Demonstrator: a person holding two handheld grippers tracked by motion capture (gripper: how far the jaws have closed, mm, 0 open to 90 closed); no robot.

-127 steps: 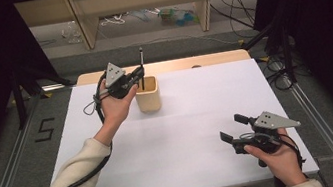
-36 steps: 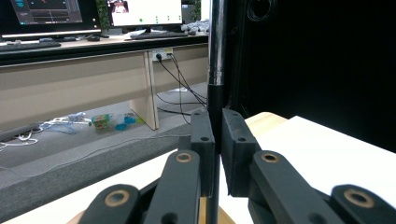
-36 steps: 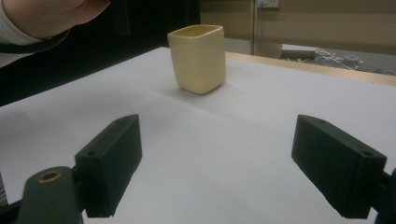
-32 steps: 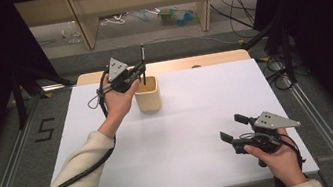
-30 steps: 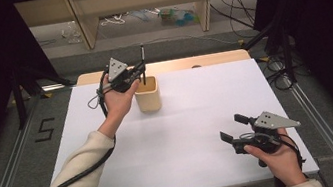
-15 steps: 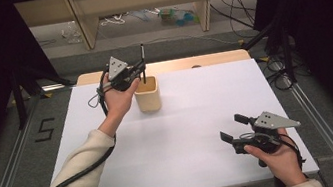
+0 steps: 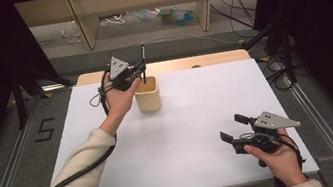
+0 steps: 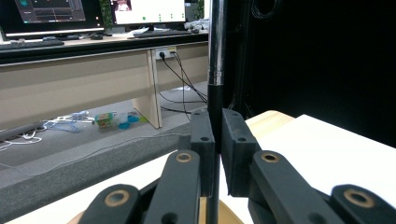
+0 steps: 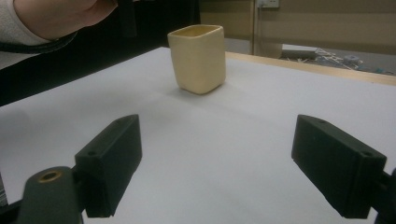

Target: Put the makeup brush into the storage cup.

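Nearest the person, the right gripper (image 7: pixel 235 133) sits low over the front right part of the white bench (image 7: pixel 199 118), fingers (image 9: pixel 112 163) spread wide with nothing between them, just bare bench surface. From the right gripper view you look straight between them at the cream cup (image 9: pixel 198 58) standing upright farther back, well apart from that gripper.

Further away, the left gripper (image 7: pixel 141 71) is held up right above the cup (image 7: pixel 147 94), near the far edge of the bench. Its fingers (image 8: pixel 203 140) are pressed in tight on a thin dark pen (image 8: pixel 215 107), pinching it upright. In the high view the pen (image 7: pixel 142 51) pokes up above the gripper, and its lower end points down toward the cup's opening.

Hard bits: the left gripper view cuts off the top of the pen, and the lower end runs behind the fingers, so I can't tell if the tip is inside the cup or just over it. The cup's inside isn't visible either.
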